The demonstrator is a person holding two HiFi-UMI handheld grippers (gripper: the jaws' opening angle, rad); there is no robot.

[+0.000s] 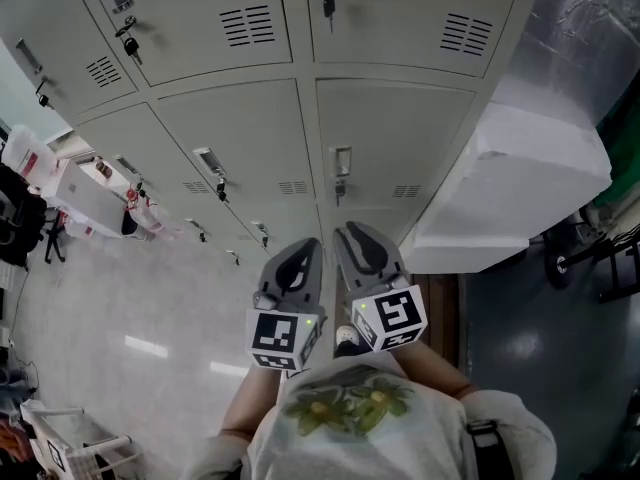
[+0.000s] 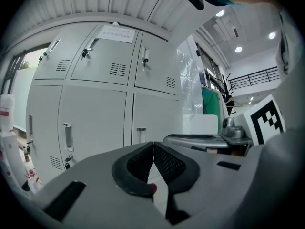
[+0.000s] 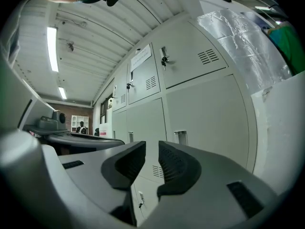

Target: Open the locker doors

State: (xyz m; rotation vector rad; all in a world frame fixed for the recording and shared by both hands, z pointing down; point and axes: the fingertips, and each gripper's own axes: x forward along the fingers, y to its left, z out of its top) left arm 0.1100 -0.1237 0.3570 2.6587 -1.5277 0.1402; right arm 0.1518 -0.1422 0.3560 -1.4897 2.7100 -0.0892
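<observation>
Locker doors (image 1: pixel 395 148): all doors in the head view are closed and flush in the bank, which stands straight ahead of the person, its foot on the pale floor (image 1: pixel 120 308). The middle-row door directly ahead has a recessed handle (image 1: pixel 342 161) near its left edge with a key hanging just below. The upper door above it has a key (image 1: pixel 329 3) in its lock. Vent slots are near the doors' lower or right edges.

Left gripper (image 1: pixel 303 250): held level, pointing at the lockers, well short of them. In the left gripper view its jaws meet at the tips (image 2: pixel 153 145), with nothing between them.

Right gripper (image 1: pixel 352 236): just beside the left one, also level and apart from the doors. In the right gripper view its jaws stand slightly parted (image 3: pixel 151 149), a narrow gap, nothing in it; a door handle (image 3: pixel 180 137) shows beyond.

Marker cubes (image 1: pixel 283 336) sit at the rear of both grippers.

Right of the bank: a white wrapped block (image 1: pixel 520 188) against its side edge, with clear plastic sheeting (image 1: pixel 580 28) above it.
</observation>
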